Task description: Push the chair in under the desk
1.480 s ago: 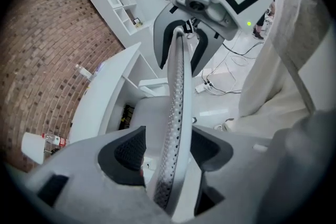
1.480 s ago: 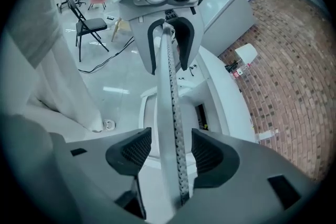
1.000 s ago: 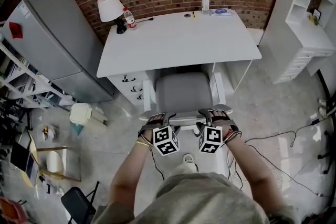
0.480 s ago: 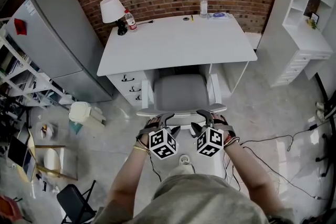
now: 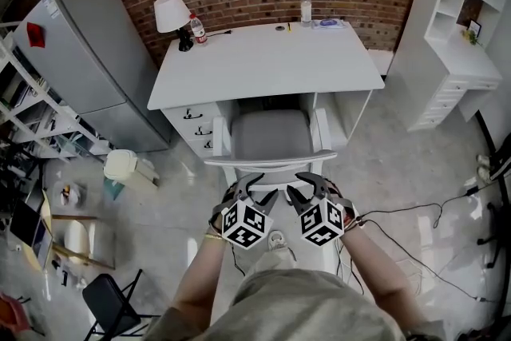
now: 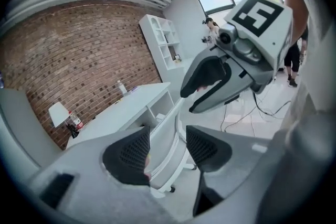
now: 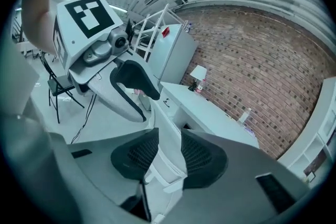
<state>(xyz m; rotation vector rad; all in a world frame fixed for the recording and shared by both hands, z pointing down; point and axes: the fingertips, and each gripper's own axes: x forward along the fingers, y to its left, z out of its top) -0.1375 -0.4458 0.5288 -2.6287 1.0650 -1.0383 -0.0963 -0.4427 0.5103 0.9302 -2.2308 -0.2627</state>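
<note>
The white chair (image 5: 270,135) with a grey seat stands at the front of the white desk (image 5: 263,60), its seat's far part under the desktop edge. Its curved backrest rail (image 5: 270,160) faces me. Both grippers hang just behind that rail, apart from it. My left gripper (image 5: 254,189) is open; in the left gripper view the left gripper (image 6: 167,147) frames the chair back (image 6: 167,139) at a distance. My right gripper (image 5: 306,186) has closing jaws with nothing pressed between them; beyond the right gripper (image 7: 167,153) the chair (image 7: 168,157) shows edge-on.
A lamp (image 5: 170,12) and two bottles (image 5: 196,29) (image 5: 306,8) stand on the desk's far side. A grey fridge (image 5: 80,52) is left, a white shelf unit (image 5: 463,36) right, a bin (image 5: 124,168) and cables (image 5: 415,212) on the floor.
Both grippers have come off the backrest rail and drawn back toward me. The chair now sits a little farther from them, nearer the desk. The right jaws look narrower.
</note>
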